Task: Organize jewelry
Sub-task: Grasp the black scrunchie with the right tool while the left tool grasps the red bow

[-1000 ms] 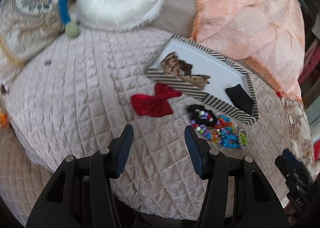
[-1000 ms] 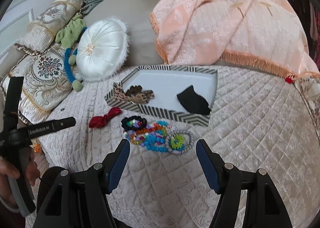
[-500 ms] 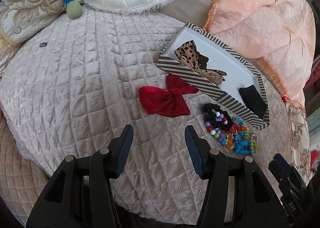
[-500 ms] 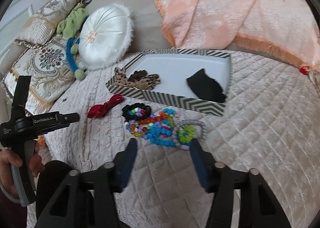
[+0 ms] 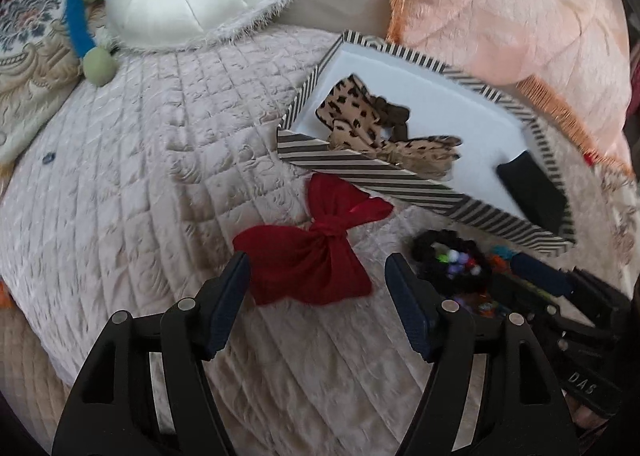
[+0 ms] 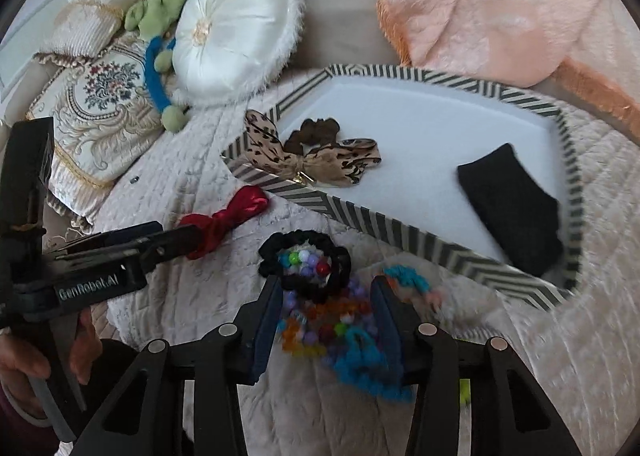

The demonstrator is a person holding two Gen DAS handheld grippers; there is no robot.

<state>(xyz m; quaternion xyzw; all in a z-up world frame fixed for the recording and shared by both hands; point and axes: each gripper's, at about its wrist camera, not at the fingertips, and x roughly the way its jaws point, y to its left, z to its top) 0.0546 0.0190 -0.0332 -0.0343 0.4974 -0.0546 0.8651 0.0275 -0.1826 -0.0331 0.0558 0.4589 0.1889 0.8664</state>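
Picking up goes best slowly: the left tongs (image 5: 316, 280) are apart around the red bow (image 5: 316, 248) on the bed; squeeze its knot. The right tongs (image 6: 326, 304) stand apart over the bead pile (image 6: 332, 328), near the striped tray (image 6: 400, 232).

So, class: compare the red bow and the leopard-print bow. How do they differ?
The red bow is plain satin; the leopard-print bow is tan with dark spots. The red bow lies on the quilt outside the striped tray; the leopard-print bow drapes over the tray's wall. Both are knotted fabric bows.
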